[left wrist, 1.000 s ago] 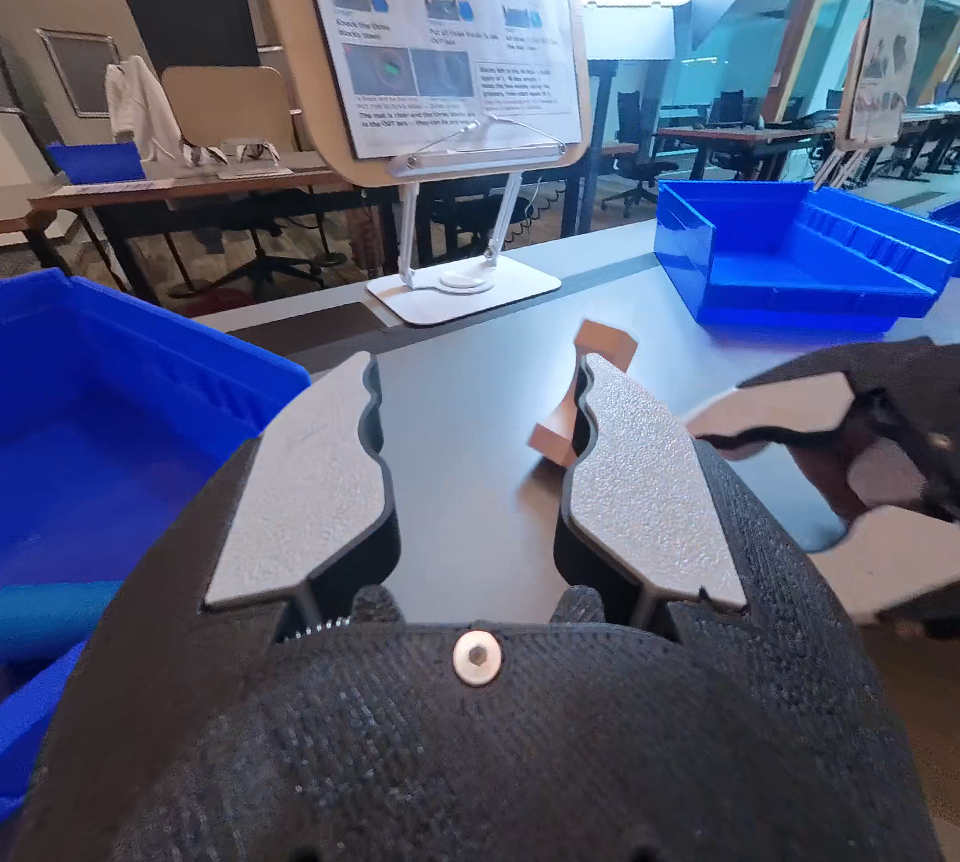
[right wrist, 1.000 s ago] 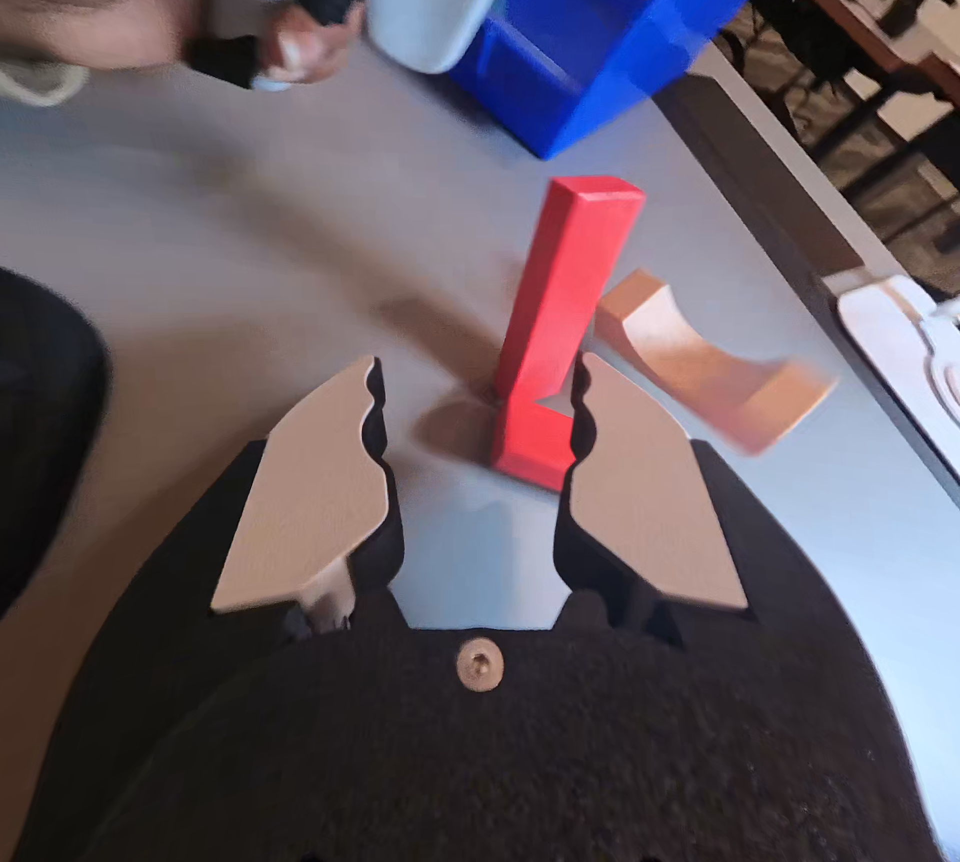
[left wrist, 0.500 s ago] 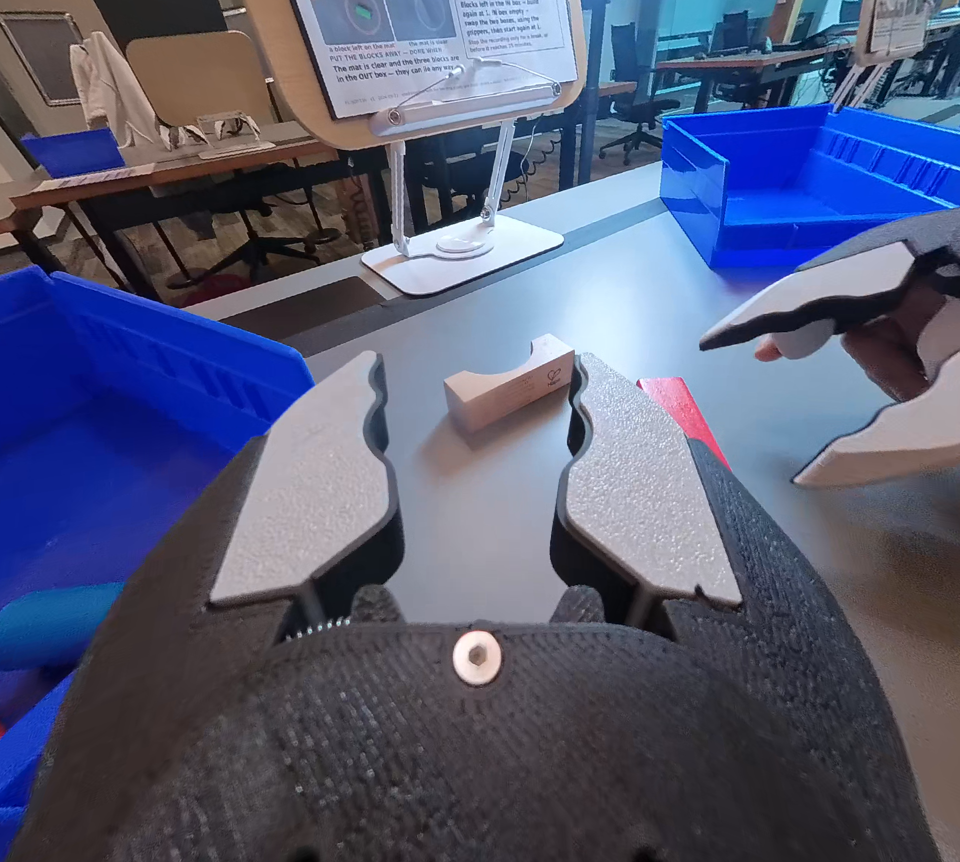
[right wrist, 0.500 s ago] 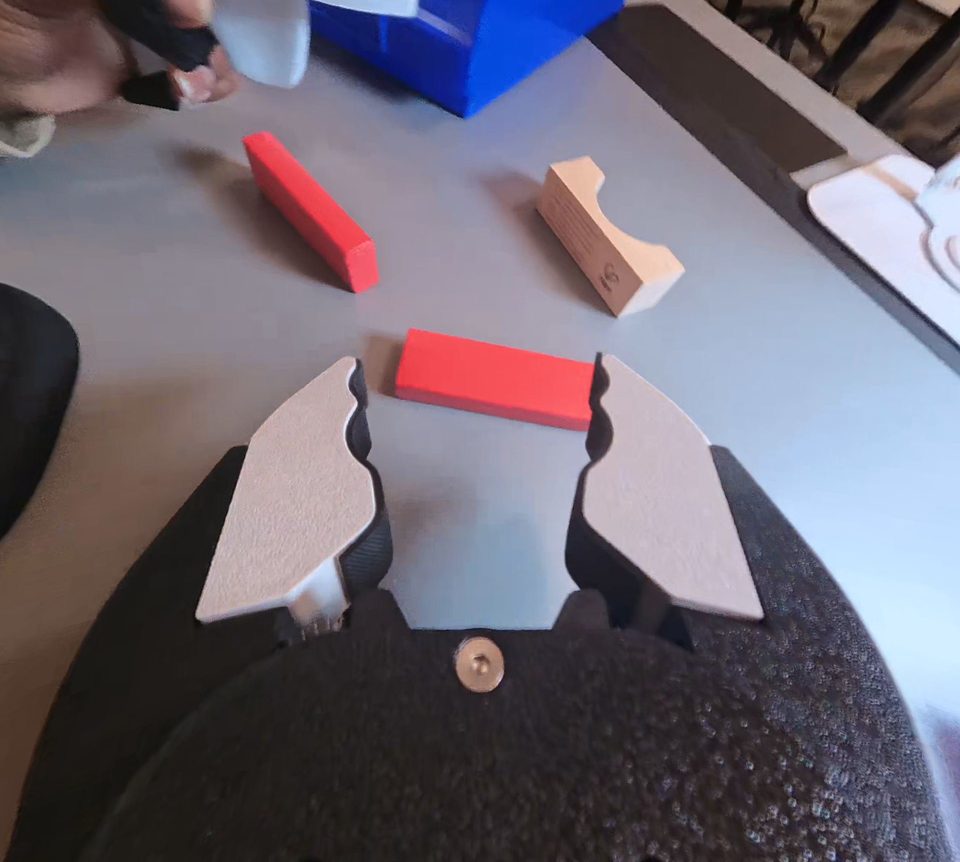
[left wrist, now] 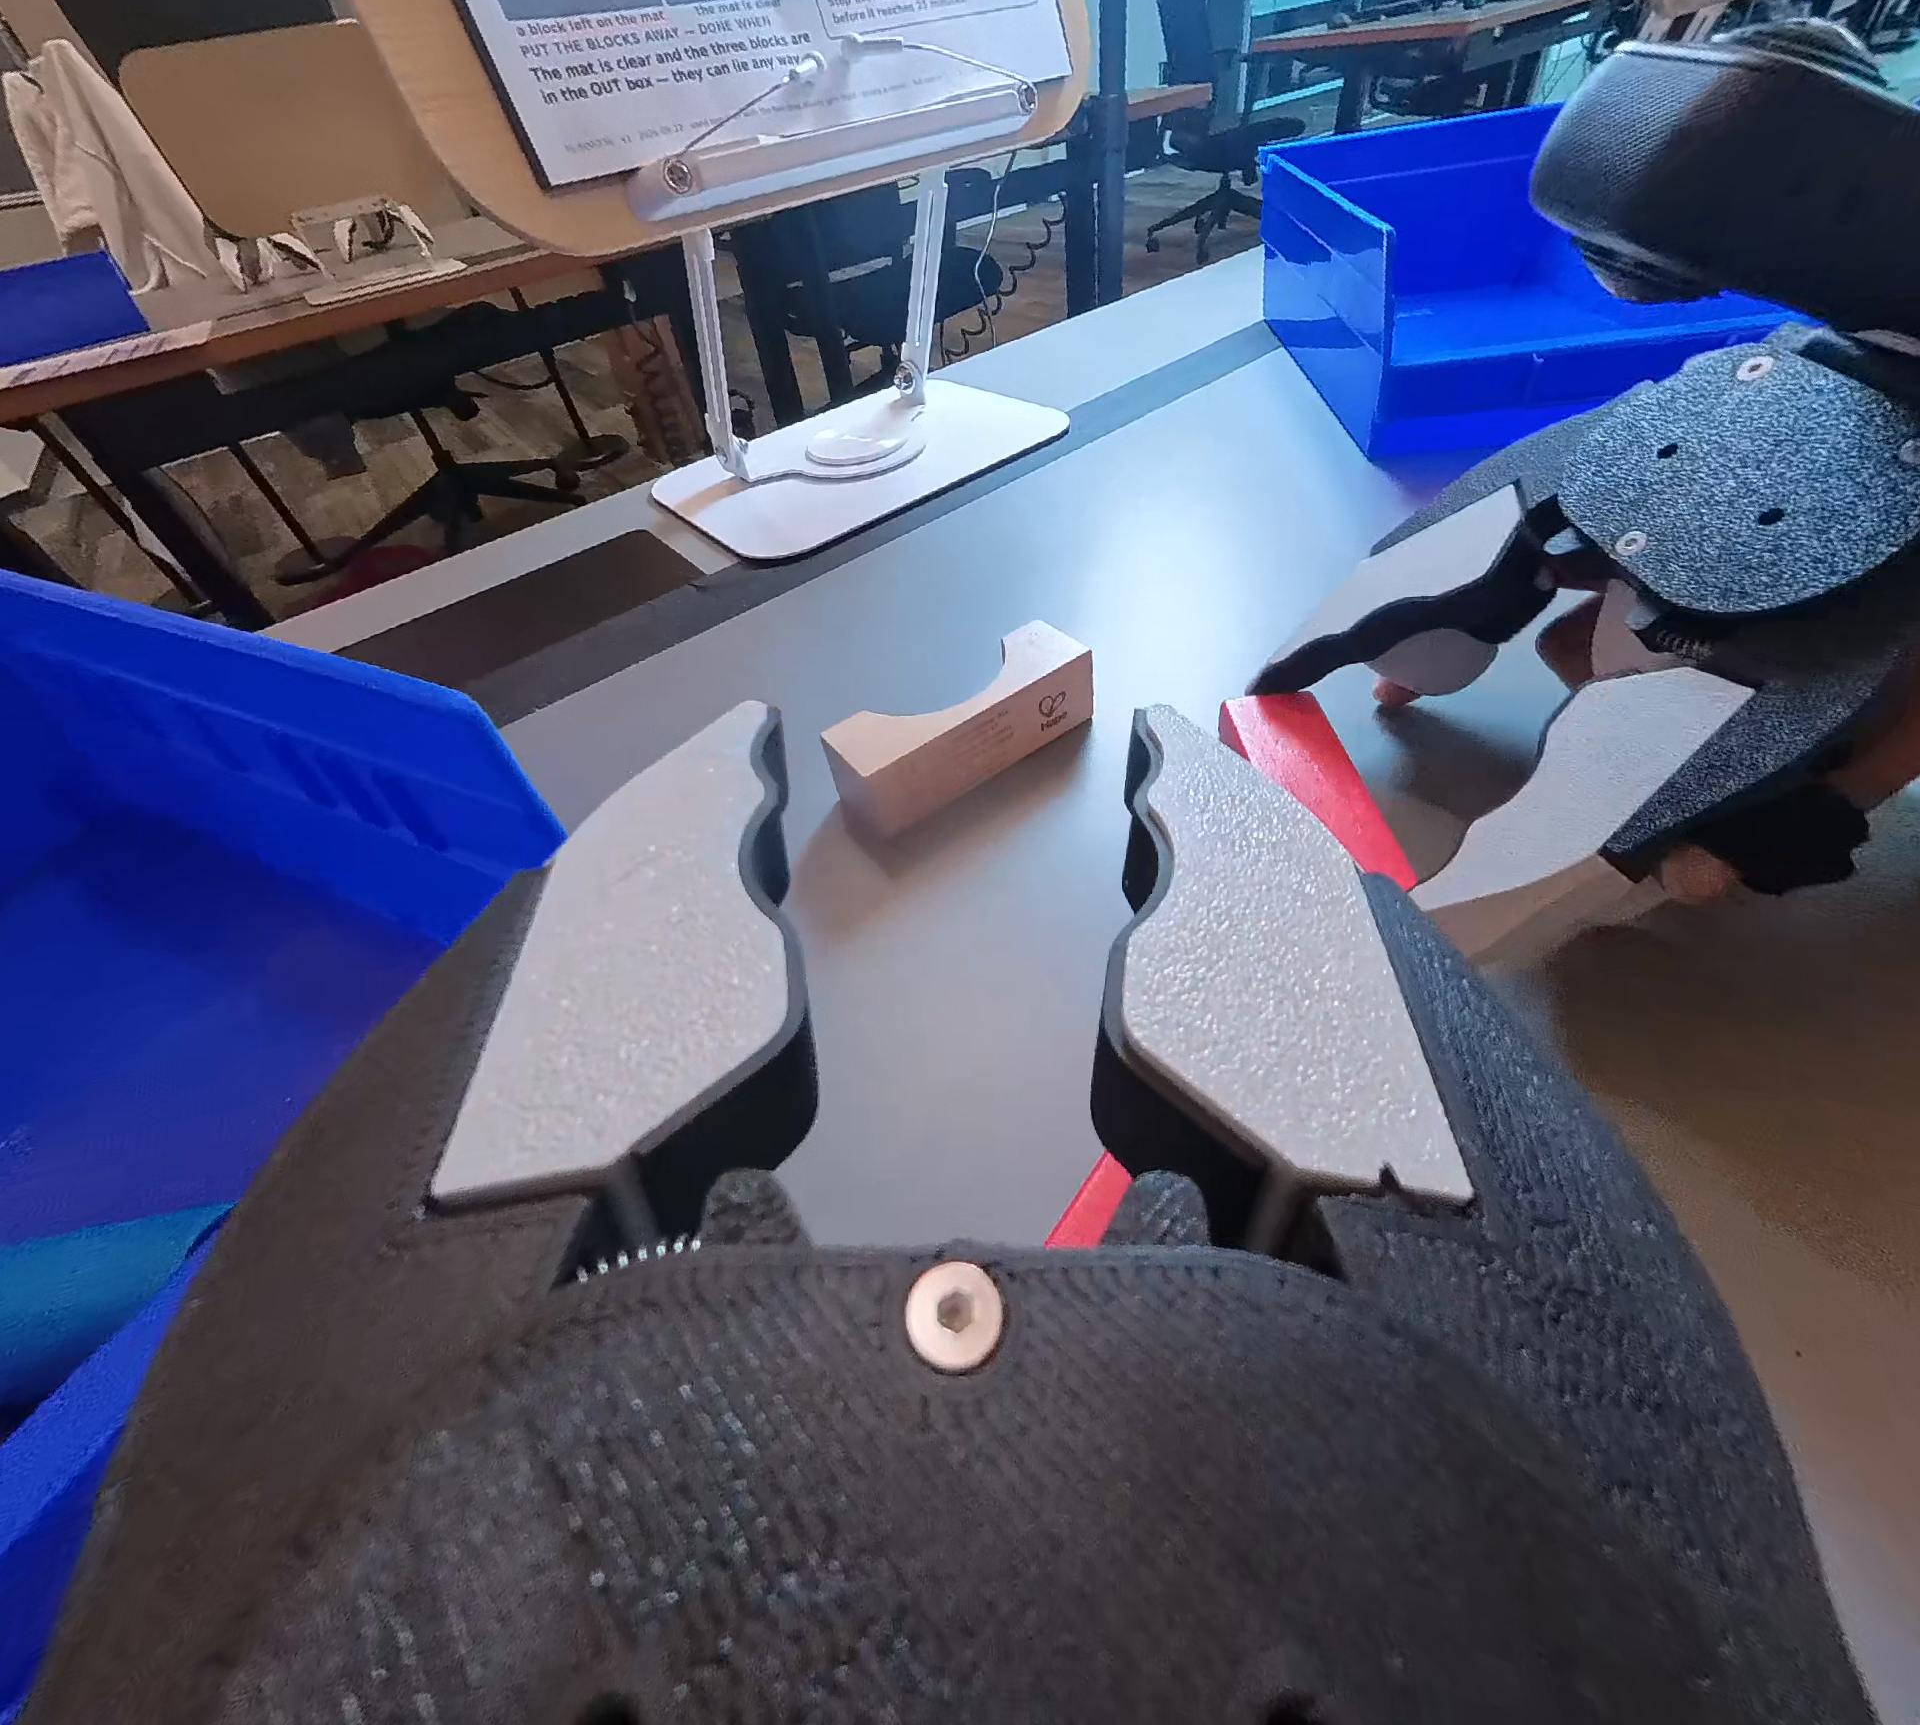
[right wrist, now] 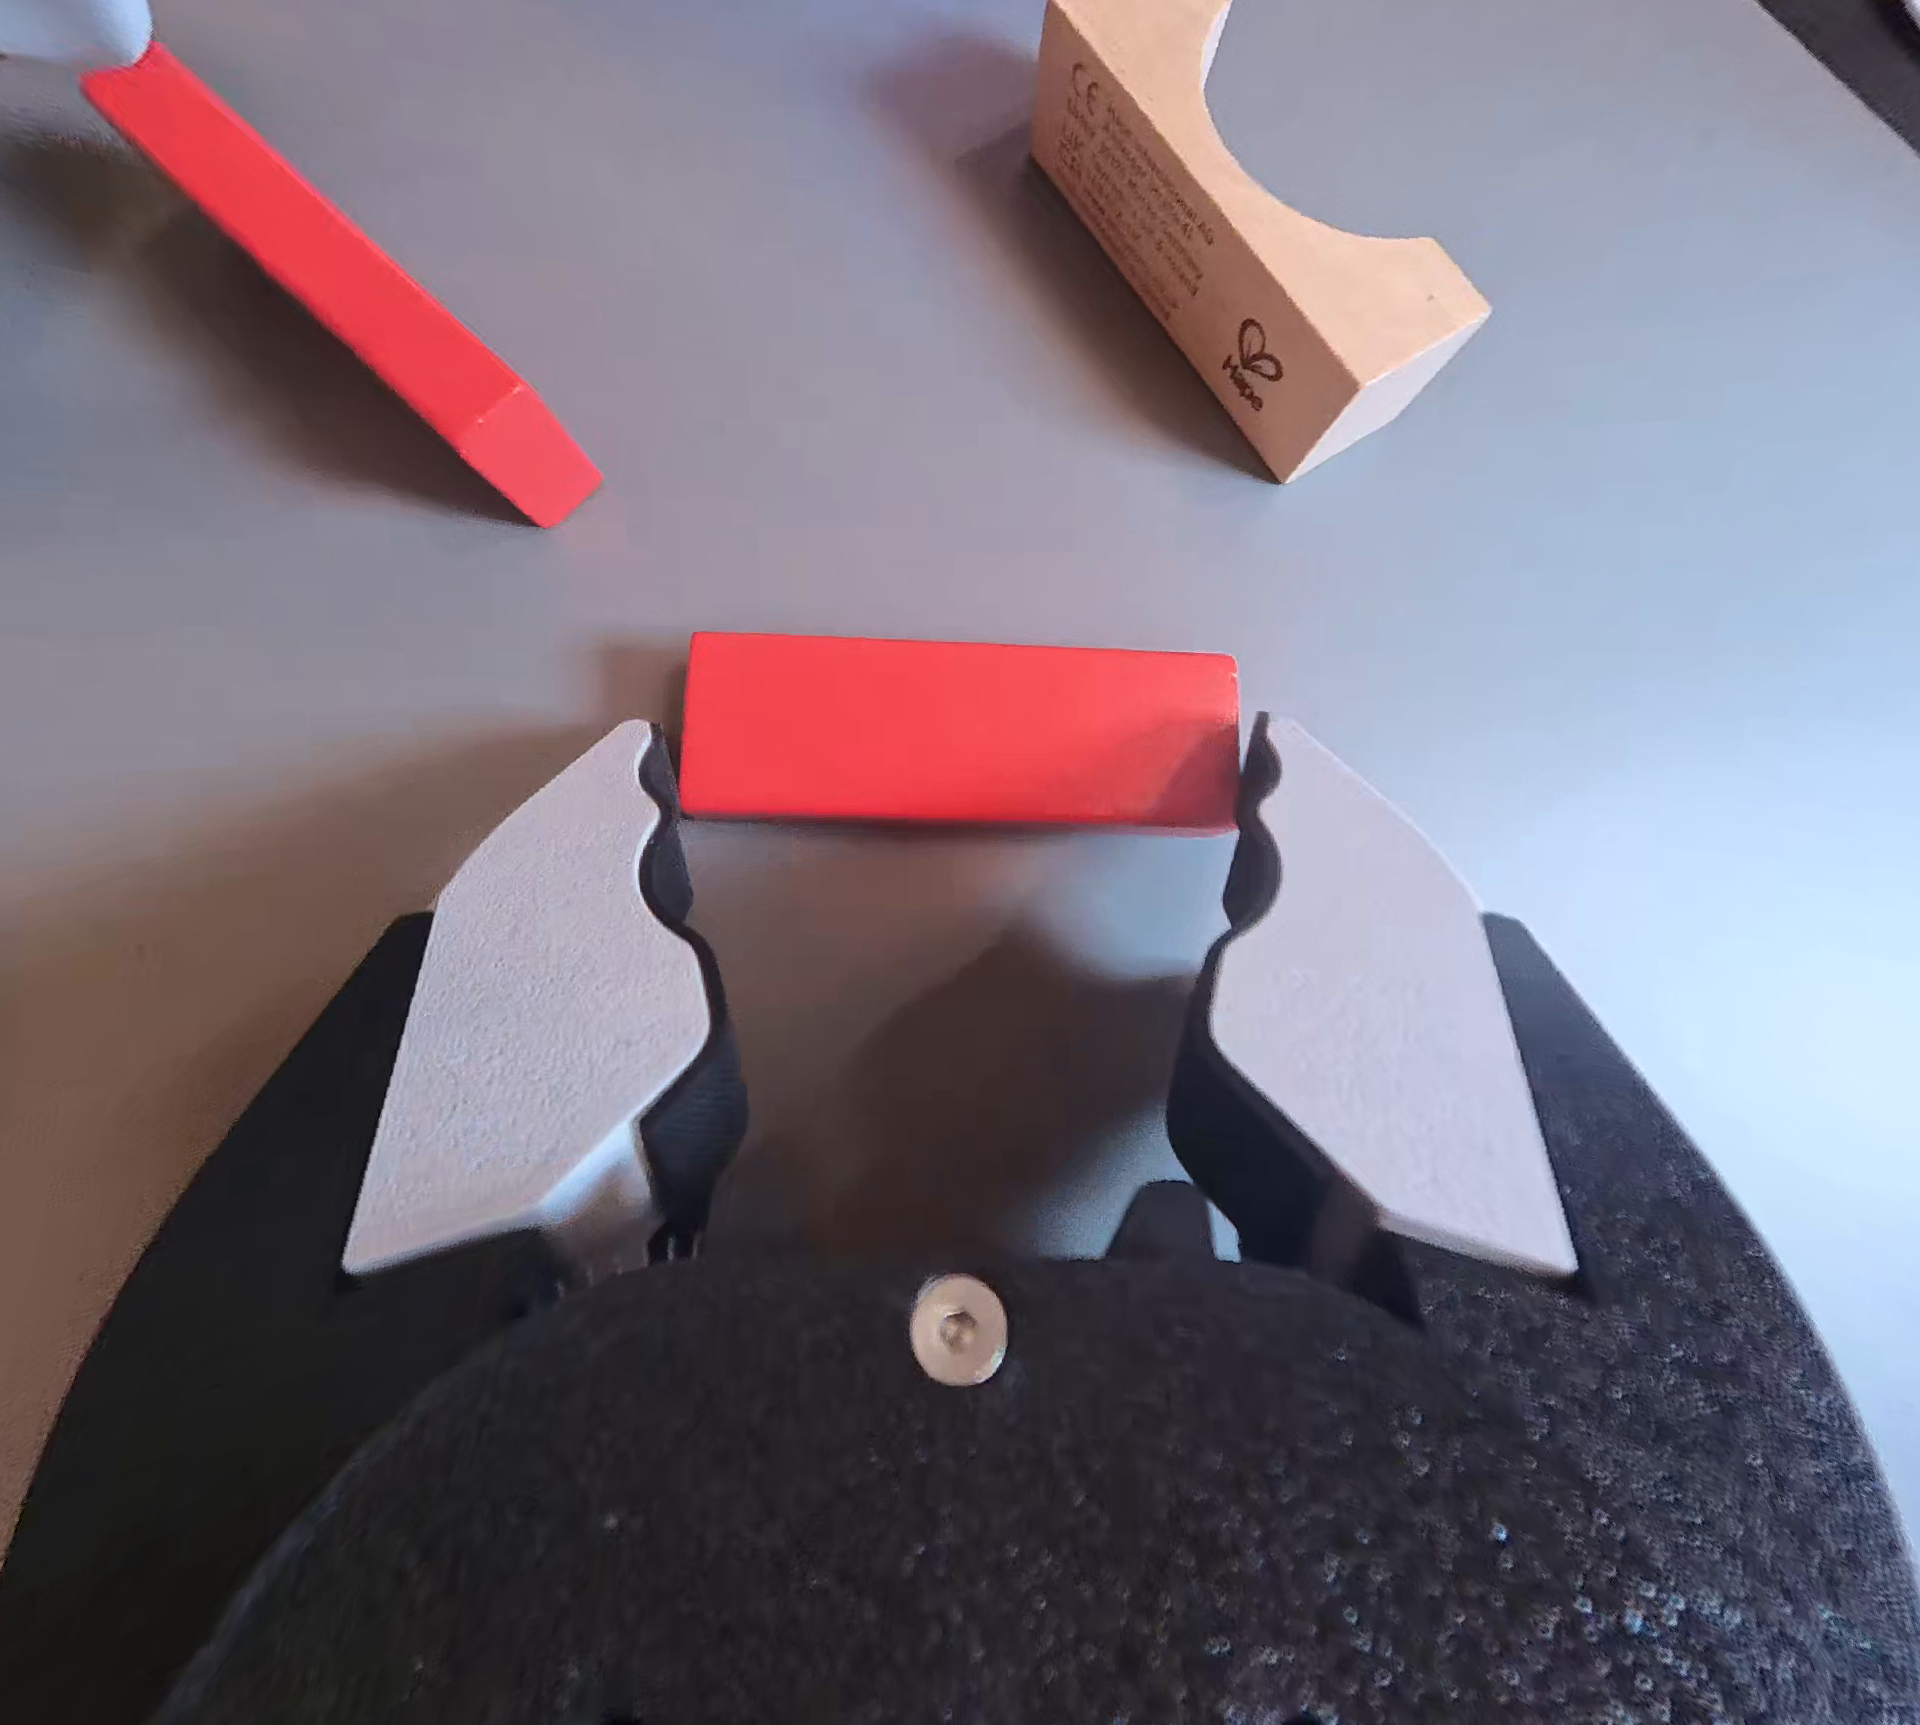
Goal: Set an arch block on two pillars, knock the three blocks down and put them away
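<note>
An office of desks and chairs lies behind a grey table [left wrist: 1195,522], visible only in the left wrist view. That view also shows a white stand [left wrist: 862,470] bearing an instruction sheet at the table's far edge, a blue bin [left wrist: 208,844] at the left edge with a teal object in it, and a second blue bin [left wrist: 1455,304] toward the far right corner.

The left gripper [left wrist: 951,782] hovers over the table with its jaws spread and nothing between them. Just beyond its fingertips lies the arch block [left wrist: 956,750], pale wood, on its side with the curved cut facing the far edge. A red pillar [left wrist: 1309,771] runs partly under the gripper's right finger; its near end shows again below the finger.

The right wrist view looks down closely and shows all three blocks lying flat and apart. The second red pillar [right wrist: 956,730] lies crosswise right at the tips of the right gripper [right wrist: 956,776], whose jaws are spread wide, one fingertip by each end of the pillar; whether they touch it cannot be told. The first red pillar [right wrist: 332,273] lies diagonally toward the left, and the arch block [right wrist: 1247,221] sits toward the far right, printed face up.

The left wrist view shows the right gripper [left wrist: 1403,771] from outside, tilted down toward the table, held by a gloved hand [left wrist: 1787,834].
</note>
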`<state>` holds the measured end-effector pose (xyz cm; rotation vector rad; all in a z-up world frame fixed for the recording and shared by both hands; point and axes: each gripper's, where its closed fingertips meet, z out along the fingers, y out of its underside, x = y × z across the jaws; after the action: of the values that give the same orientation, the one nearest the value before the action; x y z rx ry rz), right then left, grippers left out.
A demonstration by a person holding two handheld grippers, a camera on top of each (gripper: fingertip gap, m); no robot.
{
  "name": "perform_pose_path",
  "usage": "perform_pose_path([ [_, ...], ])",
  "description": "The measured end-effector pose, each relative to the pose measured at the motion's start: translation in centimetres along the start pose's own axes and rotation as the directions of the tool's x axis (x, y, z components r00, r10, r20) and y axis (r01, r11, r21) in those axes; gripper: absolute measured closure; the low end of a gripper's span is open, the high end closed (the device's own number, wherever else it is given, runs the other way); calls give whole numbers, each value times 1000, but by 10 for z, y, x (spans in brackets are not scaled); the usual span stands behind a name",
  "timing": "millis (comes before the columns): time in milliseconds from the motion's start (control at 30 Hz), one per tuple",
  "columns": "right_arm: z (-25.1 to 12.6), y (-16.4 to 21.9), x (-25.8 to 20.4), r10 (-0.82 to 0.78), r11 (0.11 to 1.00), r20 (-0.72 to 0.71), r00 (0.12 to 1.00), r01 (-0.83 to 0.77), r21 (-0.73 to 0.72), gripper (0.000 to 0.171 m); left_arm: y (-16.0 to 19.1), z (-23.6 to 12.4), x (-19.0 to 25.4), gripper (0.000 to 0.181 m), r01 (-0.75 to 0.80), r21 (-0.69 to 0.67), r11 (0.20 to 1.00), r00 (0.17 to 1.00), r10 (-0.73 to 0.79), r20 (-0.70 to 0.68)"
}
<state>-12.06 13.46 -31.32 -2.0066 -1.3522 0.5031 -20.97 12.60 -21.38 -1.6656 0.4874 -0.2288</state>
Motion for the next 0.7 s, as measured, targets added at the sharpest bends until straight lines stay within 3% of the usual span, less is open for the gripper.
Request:
perform_pose_path([
  [133,-11,3,6,-1,1000,41,999,1,2,69,1,1,3,120,-5,-4,1000,1000,5,-13],
  [233,-41,-12,33,50,992,33,998,-53,115,70,0,0,5,120,-13,-4,1000,1000,13,-17],
  [267,-58,-20,49,57,983,10,998,-58,175,118,0,0,5,120,-14,-3,1000,1000,14,-17],
  [333,-104,-41,89,106,926,-52,993,-80,370,132,2,1,5,120,-17,-7,1000,1000,17,-17],
  [367,-123,-42,114,149,913,-107,983,-95,398,139,3,2,6,120,-17,-11,1000,1000,17,-18],
  [400,-138,-36,139,183,915,-172,968,-103,390,125,4,2,6,120,-15,-14,1000,1000,15,-21],
  [500,-166,-17,173,273,879,-157,949,-180,442,133,8,4,7,120,-9,-27,1000,1000,8,-24],
  [700,-161,6,196,231,924,-282,931,-119,363,114,11,6,10,121,-16,-39,999,1000,15,-25],
])
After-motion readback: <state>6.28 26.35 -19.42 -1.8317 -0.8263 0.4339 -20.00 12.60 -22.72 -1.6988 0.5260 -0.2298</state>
